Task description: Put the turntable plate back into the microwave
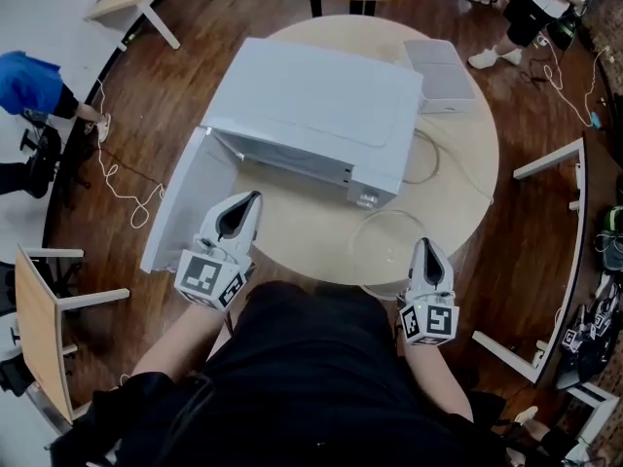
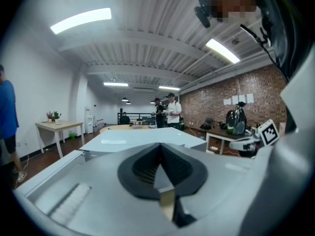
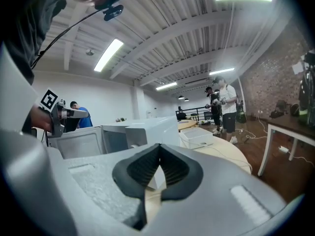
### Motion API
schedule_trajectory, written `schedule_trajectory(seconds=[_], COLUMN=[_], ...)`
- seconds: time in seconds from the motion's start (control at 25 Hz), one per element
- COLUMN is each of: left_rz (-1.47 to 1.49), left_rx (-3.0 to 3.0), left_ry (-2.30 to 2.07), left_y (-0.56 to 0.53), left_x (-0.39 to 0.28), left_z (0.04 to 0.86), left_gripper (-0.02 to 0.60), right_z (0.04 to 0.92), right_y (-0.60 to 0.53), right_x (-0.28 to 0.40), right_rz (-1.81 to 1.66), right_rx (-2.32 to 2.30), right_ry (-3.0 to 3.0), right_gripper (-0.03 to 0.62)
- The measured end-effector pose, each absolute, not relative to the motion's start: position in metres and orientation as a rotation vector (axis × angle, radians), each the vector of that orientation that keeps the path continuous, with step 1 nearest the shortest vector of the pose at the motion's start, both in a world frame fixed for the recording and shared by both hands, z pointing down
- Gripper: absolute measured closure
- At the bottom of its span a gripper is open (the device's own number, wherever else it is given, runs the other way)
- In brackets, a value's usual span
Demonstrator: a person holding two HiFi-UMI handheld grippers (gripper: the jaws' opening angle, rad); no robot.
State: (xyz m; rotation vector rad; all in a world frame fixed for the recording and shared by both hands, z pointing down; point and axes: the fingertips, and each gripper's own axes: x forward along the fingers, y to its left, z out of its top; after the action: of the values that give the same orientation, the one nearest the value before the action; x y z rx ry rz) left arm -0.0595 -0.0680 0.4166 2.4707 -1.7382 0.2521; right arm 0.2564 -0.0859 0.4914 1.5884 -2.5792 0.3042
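**A:** How far along was the job?

**B:** Barely begun. The microwave [image 1: 311, 105] stood with its door [image 1: 180, 202] open, but the plate [image 1: 383, 246] lay out on the table [image 1: 311, 232], by the oven's front right corner.

**A:** And the grippers?

**B:** Both had their jaws pressed together, empty. The right gripper [image 1: 425, 247] was just beside the plate's right edge, and the left gripper [image 1: 249, 200] was well apart from it.

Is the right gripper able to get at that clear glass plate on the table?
Probably yes. The glass plate lies flat near the front edge of the table, just by the tip of the right gripper, with nothing between them. Its fingers are shut, though, so they would need to open first.
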Motion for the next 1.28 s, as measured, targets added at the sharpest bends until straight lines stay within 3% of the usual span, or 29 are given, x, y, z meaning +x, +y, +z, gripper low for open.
schedule_trajectory(seconds=[0.32, 0.48, 0.72, 1.04, 1.28], left_rz=[0.331, 0.262, 0.114, 0.118, 0.176], left_rx=[2.608, 2.629, 2.617, 2.64, 2.627], left_ry=[-1.614, -1.56, -1.394, -1.314, -1.196], left_y=[-0.081, -0.103, -0.123, -0.118, -0.105], left_x=[-0.025, -0.021, -0.019, -0.07, -0.061], left_z=[0.418, 0.42, 0.418, 0.409, 0.439], left_gripper=[0.575, 0.575, 0.575, 0.575, 0.575], right_z=[0.532, 0.526, 0.55, 0.561, 0.559], right_y=[-0.09, -0.082, -0.053, -0.038, -0.022], right_x=[0.281, 0.289, 0.305, 0.248, 0.243], right_rz=[0.291, 0.225, 0.396, 0.514, 0.562], right_rx=[1.56, 1.601, 1.755, 1.879, 1.943], right_ry=[-2.455, -2.418, -2.29, -2.279, -2.251], right_gripper=[0.594, 0.594, 0.594, 0.594, 0.594])
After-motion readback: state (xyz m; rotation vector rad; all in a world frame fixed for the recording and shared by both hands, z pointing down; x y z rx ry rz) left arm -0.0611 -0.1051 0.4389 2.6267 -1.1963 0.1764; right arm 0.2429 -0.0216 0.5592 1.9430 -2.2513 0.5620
